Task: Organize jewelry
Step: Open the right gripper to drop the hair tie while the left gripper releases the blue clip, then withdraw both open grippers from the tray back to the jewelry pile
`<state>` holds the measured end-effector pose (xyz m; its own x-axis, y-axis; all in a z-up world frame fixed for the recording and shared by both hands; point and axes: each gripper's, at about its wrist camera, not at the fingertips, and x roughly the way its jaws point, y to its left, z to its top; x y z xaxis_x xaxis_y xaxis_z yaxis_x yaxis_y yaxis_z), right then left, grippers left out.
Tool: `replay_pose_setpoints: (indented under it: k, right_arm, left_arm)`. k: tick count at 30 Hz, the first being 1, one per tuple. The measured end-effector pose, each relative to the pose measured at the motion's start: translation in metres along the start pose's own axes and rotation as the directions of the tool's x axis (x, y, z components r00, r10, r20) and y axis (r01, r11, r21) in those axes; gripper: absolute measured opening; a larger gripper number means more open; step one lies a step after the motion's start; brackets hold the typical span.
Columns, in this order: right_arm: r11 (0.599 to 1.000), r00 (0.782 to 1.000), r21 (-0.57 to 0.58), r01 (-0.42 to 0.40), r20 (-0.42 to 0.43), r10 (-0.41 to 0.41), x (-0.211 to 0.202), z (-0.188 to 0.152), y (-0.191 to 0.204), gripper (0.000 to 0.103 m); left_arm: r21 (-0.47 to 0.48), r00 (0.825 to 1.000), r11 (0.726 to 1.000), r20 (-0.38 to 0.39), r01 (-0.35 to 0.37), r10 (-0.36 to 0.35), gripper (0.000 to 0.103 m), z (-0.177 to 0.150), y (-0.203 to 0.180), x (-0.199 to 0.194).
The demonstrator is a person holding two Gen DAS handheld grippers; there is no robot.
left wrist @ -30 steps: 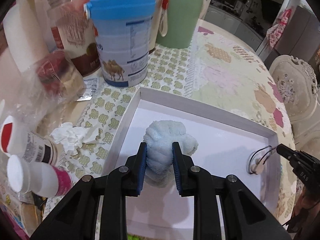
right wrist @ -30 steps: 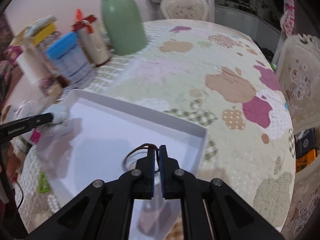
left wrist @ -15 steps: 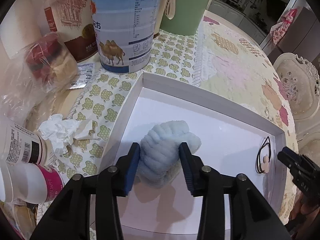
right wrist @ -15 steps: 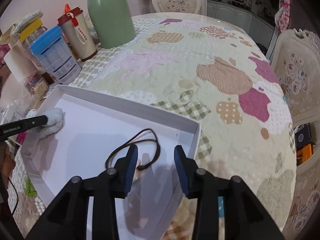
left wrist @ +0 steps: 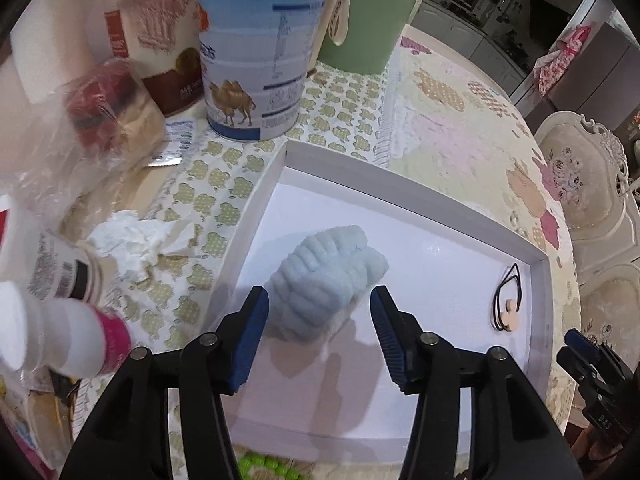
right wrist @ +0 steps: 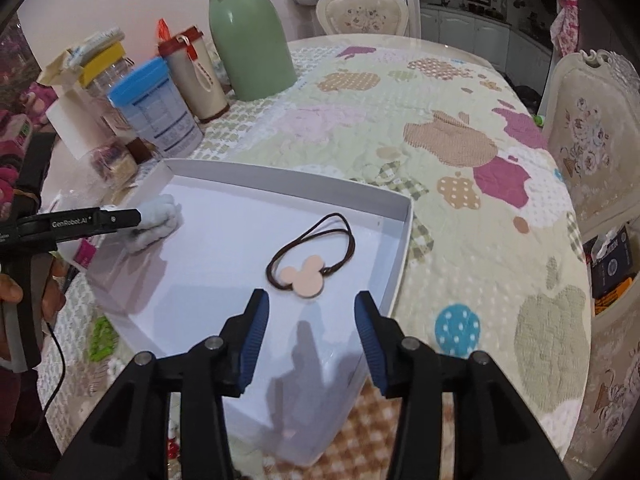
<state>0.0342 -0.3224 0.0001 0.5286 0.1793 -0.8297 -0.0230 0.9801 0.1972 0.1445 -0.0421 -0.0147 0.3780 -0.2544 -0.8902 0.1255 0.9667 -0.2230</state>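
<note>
The left gripper [left wrist: 318,300] has its jaws opening, blue pads clear of the pale blue fluffy scrunchie [left wrist: 326,284] that lies between and just ahead of them on the floor of the white tray [left wrist: 404,176]. The right gripper [right wrist: 308,306] is also opening, nothing between its pads; the brown hair tie with a pink mouse-head charm [right wrist: 306,278] lies just beyond its fingertips, near the tray's right wall. Around the tray spreads a patchwork apple-print tablecloth [right wrist: 460,152]. Past the left fingers stand a blue-lidded tin [left wrist: 256,56], a green vase [left wrist: 372,16] and a crumpled tissue [left wrist: 128,244]. Ornate cream chairs [right wrist: 592,132] ring the table.
</note>
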Motion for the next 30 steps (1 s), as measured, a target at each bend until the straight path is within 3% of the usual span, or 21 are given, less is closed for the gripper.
replay_pose_setpoints:
  k: [9, 19, 30]
  right_arm:
    - [0.999, 0.999, -0.026, -0.023, 0.025, 0.024, -0.036, -0.031, 0.022, 0.050]
    - [0.999, 0.999, -0.021, -0.033, 0.037, 0.034, -0.071, -0.074, 0.039, 0.055]
    - [0.999, 0.999, -0.035, -0.030, 0.011, 0.031, -0.089, -0.115, 0.050, 0.057]
  left_arm:
    - [0.048, 0.995, 0.998, 0.092, -0.050, 0.046, 0.044, -0.031, -0.004, -0.053]
    - [0.134, 0.984, 0.986, 0.159, -0.099, 0.077, 0.044, -0.092, -0.012, -0.105]
    - [0.109, 0.990, 0.994, 0.138, -0.032, 0.016, 0.044, -0.139, 0.008, -0.135]
